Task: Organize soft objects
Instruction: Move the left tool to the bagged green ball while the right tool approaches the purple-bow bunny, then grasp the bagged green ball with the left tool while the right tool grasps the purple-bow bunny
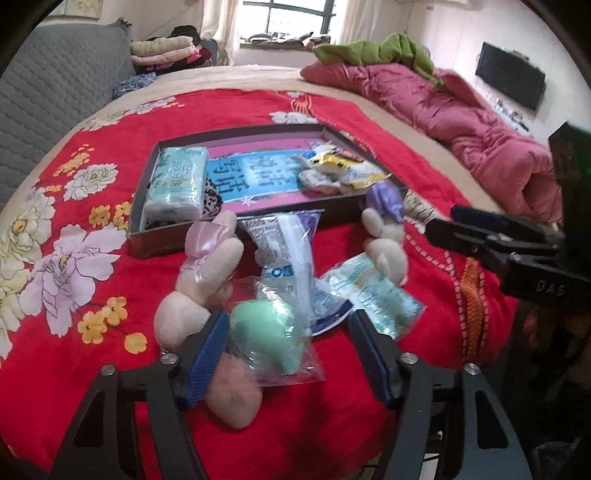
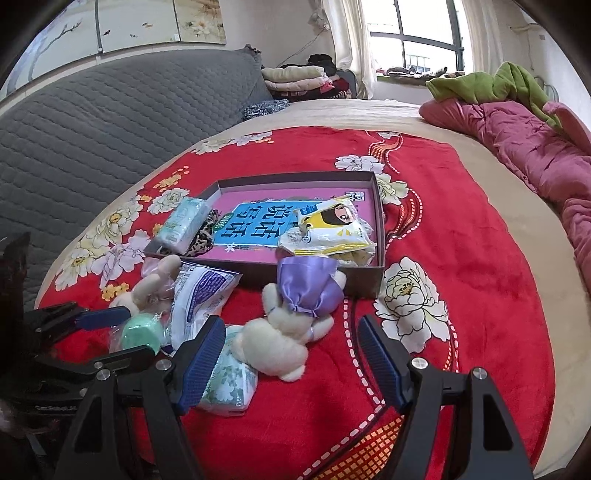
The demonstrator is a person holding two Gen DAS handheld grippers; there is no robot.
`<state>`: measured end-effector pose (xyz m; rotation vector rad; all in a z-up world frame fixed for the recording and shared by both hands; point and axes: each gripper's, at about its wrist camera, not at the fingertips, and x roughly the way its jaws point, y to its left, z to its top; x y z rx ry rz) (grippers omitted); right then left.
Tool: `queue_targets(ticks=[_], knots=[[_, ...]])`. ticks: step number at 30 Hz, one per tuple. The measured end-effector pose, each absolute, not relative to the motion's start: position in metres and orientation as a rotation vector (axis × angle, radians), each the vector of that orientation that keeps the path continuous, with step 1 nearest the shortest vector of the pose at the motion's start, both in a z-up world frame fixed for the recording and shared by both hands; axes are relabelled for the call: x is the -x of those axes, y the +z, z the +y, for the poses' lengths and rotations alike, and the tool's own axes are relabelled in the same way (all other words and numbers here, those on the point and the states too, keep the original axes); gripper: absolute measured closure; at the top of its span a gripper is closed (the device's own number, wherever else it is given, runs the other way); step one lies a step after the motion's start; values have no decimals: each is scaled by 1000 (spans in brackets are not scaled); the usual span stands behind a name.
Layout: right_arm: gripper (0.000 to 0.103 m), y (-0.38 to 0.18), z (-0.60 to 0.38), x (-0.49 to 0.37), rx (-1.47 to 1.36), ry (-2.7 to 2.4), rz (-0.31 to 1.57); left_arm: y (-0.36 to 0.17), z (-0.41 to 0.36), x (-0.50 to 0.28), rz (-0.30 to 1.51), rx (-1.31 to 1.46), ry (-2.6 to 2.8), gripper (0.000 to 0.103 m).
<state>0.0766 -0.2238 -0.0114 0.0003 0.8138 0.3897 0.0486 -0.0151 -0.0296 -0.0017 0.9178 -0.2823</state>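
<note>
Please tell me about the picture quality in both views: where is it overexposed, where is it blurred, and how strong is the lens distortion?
Left wrist view: the window is blown out white, the green sponge in its bag between the left claw pads looks soft, and the bed edge curves strongly. Right wrist view: the window glares too, the box is sharp, and the corners are dark.

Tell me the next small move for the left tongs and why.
Probably close the left tongs on the bagged green sponge. It already sits between the open fingers, apart from both pads, while the box behind holds other soft packs. The right tongs stand open around the purple-bowed bunny.
</note>
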Motion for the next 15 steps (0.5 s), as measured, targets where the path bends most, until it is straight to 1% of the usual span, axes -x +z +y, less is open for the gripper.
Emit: queue_targets(ticks=[1, 4, 15], knots=[[29, -12, -223, -77, 1, 389, 816, -32, -15, -50, 925, -7, -273, 48], [29, -15, -221, -80, 8, 389, 821, -38, -14, -53, 947, -11, -259, 50], [29, -32, -212, -97, 14, 386, 850, -43, -18, -58, 956, -45, -245, 50]])
